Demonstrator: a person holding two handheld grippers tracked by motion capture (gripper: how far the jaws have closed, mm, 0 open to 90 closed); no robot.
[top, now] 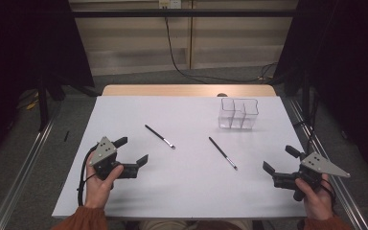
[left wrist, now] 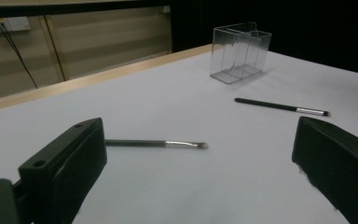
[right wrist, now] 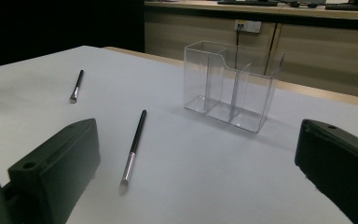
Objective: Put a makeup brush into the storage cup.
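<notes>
Two makeup brushes lay on the white table.
Left gripper [top: 133, 150] and right gripper [top: 280, 160] had jaws apart; no writing showed.

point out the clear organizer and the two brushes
clear organizer [top: 238, 114], high view, front wall
left brush [top: 159, 136], high view, mid handle
right brush [top: 222, 153], high view, mid handle

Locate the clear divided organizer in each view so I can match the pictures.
High view: the clear organizer stands upper right of centre, near the table's far edge.
Left gripper view: upper centre-right, beyond both brushes.
Right gripper view: upper centre-right, close and large.
Shared landmark: the brush nearer the organizer, mid-right in the left gripper view, lower centre-left in the right gripper view.
</notes>
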